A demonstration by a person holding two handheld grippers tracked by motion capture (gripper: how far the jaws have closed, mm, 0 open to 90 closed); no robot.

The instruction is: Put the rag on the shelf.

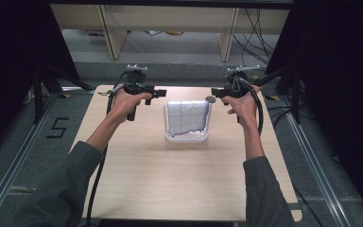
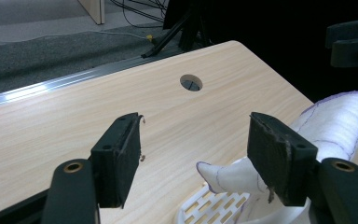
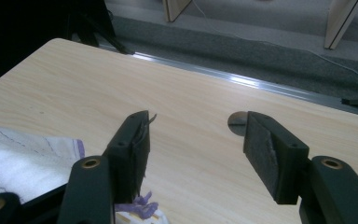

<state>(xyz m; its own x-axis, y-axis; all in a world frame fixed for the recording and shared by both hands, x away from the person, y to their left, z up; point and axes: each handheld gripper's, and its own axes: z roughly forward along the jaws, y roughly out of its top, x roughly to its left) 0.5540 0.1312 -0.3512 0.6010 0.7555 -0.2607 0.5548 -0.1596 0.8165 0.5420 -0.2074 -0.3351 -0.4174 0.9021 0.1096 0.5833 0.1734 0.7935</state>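
Resting over one white basket (image 1: pixel 186 138), one white cloth (image 1: pixel 187 117) lies between two spread, empty grippers, left (image 1: pixel 162 92) and right (image 1: pixel 215 92).

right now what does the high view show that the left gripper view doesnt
High view alone: the person's forearms, both hands, the left gripper, and the white basket whole, with the towel draped over it. Left gripper view alone: a close look at that gripper's open, empty jaws and at the basket's slotted wall. Both share the wooden table, its round hole, the towel, and the right gripper.
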